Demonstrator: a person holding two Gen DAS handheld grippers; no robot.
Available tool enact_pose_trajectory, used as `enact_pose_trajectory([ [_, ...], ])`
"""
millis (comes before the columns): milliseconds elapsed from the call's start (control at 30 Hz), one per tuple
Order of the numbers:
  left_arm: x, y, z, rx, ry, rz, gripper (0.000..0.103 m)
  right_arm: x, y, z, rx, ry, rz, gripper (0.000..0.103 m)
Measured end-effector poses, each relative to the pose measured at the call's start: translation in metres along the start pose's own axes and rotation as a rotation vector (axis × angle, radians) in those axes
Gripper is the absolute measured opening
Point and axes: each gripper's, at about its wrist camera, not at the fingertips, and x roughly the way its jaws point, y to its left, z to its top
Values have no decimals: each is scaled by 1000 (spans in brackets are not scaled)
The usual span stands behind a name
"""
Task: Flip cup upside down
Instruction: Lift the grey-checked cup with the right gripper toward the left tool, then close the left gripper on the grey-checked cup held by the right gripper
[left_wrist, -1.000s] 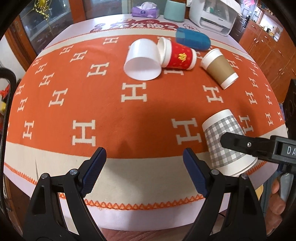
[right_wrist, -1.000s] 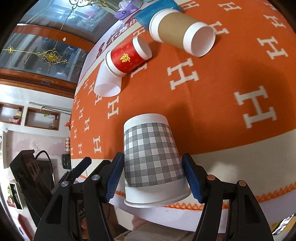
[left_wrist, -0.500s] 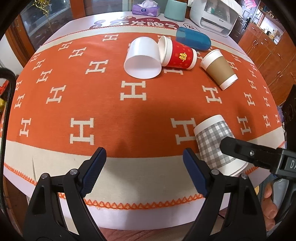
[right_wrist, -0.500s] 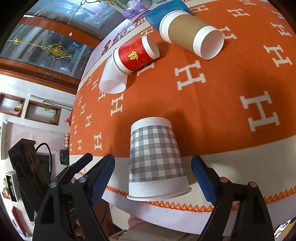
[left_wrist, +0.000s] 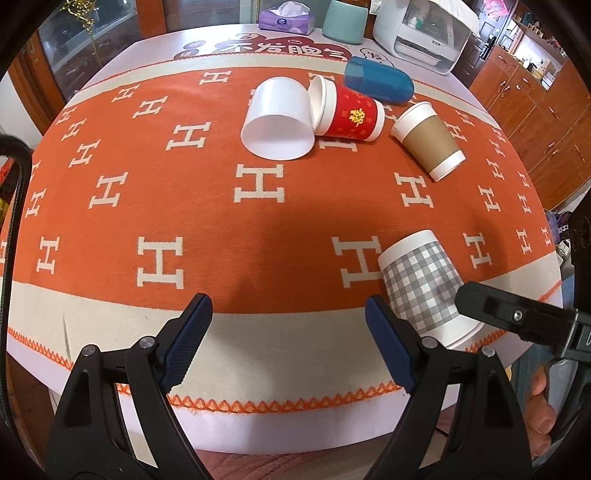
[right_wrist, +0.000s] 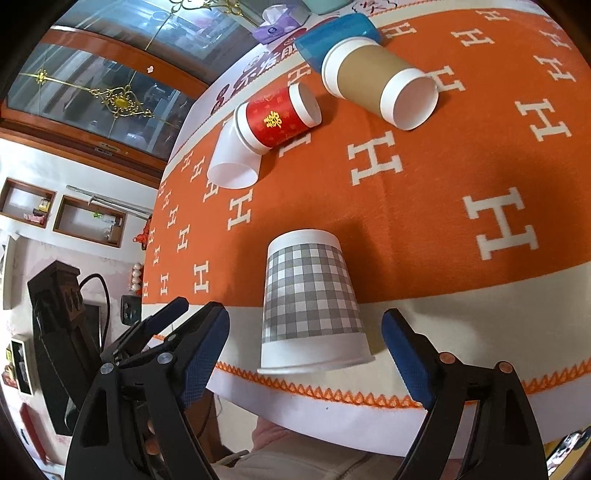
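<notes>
Released and backed off: right claw (right_wrist: 306, 354) agape, checked cup (right_wrist: 310, 295) inverted near tablecloth edge (right_wrist: 480, 391); left claw (left_wrist: 284, 339) agape, idle; nudge risks topple.

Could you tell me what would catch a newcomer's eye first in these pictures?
First, the orange tablecloth with white H shapes, filling both views. Next, the grey checked cup standing upside down near the table's front edge, between the fingers of the open right claw, untouched. Farther back lie four cups on their sides: white cup, red cup, brown cup, blue cup.
</notes>
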Motion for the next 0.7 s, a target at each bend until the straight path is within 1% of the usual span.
enact_pose_trajectory([
  [100, -1, -2, 0, 5, 3, -6, 83, -7, 0, -4, -29, -20, -16, 86],
  [233, -3, -4, 1, 7, 6, -12, 83, -18, -3, -12, -56, -46, -16, 86],
  [300, -4, -6, 2, 12, 5, -17, 83, -25, -6, -17, -77, -77, -17, 86],
  [433, -7, -11, 4, 21, 7, -36, 83, -39, -12, -26, -125, -145, -62, 86],
  [567, -5, -18, 8, 22, 28, -86, 83, -49, -20, -31, -132, -192, -75, 86],
  [700, -1, -25, 14, 7, 67, -165, 83, -54, -27, -32, -133, -221, -94, 86],
])
